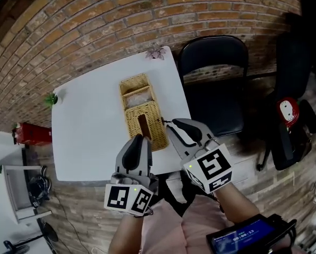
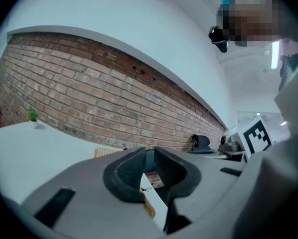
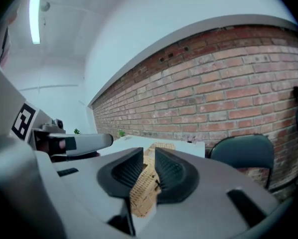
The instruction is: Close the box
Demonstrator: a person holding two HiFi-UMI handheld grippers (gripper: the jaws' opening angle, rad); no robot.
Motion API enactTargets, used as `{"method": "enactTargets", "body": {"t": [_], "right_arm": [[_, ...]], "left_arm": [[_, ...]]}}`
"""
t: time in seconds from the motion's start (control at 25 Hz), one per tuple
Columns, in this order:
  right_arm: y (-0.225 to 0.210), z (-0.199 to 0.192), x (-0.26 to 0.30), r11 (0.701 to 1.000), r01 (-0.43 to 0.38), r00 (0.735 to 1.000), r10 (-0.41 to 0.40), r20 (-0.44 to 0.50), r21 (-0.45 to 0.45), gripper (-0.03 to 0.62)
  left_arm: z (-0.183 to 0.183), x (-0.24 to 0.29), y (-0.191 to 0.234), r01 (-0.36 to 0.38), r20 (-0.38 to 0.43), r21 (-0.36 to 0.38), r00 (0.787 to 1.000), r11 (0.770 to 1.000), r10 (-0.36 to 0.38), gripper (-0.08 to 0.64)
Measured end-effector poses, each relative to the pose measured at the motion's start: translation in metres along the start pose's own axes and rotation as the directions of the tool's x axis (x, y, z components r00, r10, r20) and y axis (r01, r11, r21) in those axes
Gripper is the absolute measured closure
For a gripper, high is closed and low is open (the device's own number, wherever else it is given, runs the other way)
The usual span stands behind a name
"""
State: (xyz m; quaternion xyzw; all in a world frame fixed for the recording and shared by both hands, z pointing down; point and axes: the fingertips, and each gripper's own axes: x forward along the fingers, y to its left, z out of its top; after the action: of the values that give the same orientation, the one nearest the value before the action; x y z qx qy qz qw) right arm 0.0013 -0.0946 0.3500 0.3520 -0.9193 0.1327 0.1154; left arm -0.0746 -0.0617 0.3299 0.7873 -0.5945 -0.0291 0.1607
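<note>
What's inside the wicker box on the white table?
The wicker box is open at its far end, showing something pale I cannot identify. Its woven lid covers the near part, so whatever lies beneath is hidden.

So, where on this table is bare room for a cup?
The widest bare patch of the white table lies left of the wicker box, up to the green plant. A narrow strip runs along the box's right side. The near edge is crowded: left gripper and right gripper meet the box.
</note>
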Motion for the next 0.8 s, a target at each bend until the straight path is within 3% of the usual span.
{"method": "enactTargets", "body": {"t": [0.24,0.32,0.48,0.6,0.8], "right_arm": [[0.012,0.069,-0.028,0.985,0.061,0.987,-0.035,0.158,-0.164,0.550],[0.016,0.088,-0.038,0.978,0.089,0.977,-0.048,0.209,-0.189,0.591],[0.018,0.120,-0.050,0.968,0.138,0.947,-0.067,0.313,-0.210,0.592],[0.012,0.126,-0.054,0.963,0.157,0.943,-0.081,0.323,-0.218,0.592],[0.005,0.125,-0.056,0.957,0.168,0.947,-0.090,0.308,-0.238,0.595]], "left_arm": [[0.078,-0.007,-0.014,-0.103,0.155,0.136,0.985,0.985,0.081,0.533],[0.098,-0.012,-0.019,-0.140,0.192,0.177,0.976,0.974,0.105,0.540],[0.129,-0.020,-0.025,-0.200,0.269,0.243,0.954,0.949,0.132,0.541],[0.139,-0.026,-0.026,-0.225,0.303,0.268,0.943,0.937,0.140,0.543],[0.136,-0.024,-0.020,-0.233,0.296,0.258,0.943,0.938,0.153,0.543]]}}
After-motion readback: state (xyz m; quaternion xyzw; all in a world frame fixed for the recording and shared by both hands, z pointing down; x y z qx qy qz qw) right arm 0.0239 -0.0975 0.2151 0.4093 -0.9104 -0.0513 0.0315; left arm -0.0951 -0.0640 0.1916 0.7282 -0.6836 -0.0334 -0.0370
